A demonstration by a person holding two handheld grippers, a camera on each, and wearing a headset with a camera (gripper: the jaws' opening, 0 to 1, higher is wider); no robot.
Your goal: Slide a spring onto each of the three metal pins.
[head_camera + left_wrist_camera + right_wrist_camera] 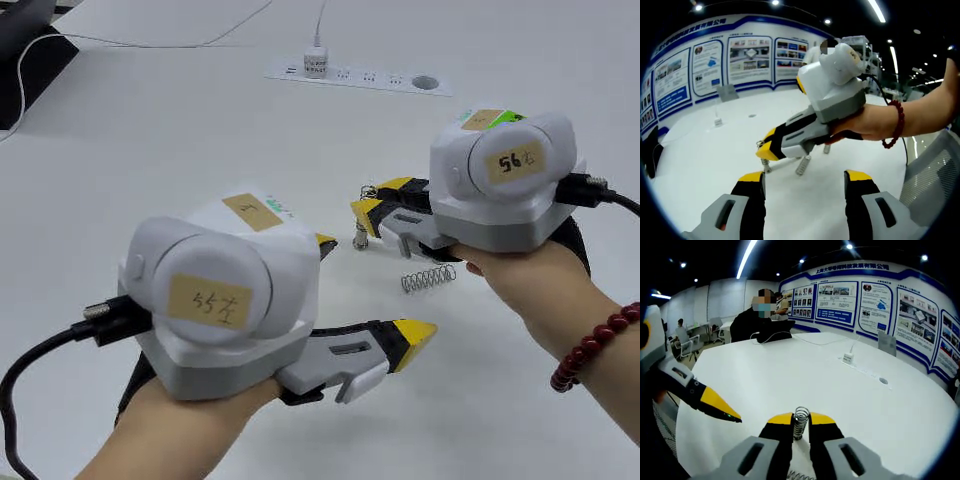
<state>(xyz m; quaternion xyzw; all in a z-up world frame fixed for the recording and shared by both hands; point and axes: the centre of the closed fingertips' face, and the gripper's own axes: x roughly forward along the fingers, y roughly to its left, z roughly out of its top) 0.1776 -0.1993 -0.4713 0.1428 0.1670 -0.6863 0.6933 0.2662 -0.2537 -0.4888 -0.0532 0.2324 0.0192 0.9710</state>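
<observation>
My right gripper (376, 196) is shut on a small steel spring (800, 422), held upright between its yellow-tipped jaws. Just below those jaws a short metal pin (360, 238) stands on the white table (150, 130). The left gripper view shows the same pin (766, 166) under the right gripper (766, 150). A second spring (428, 278) lies loose on the table, under the right hand. My left gripper (375, 287) hovers at the near left, open, with nothing between its jaws. Its jaws (805, 177) point at the right gripper.
A white power strip (350, 75) with a plugged-in adapter lies at the table's far side, and a cable runs off to the left. A dark object (25, 50) sits at the far left corner. A person sits at the table's far end (757, 320).
</observation>
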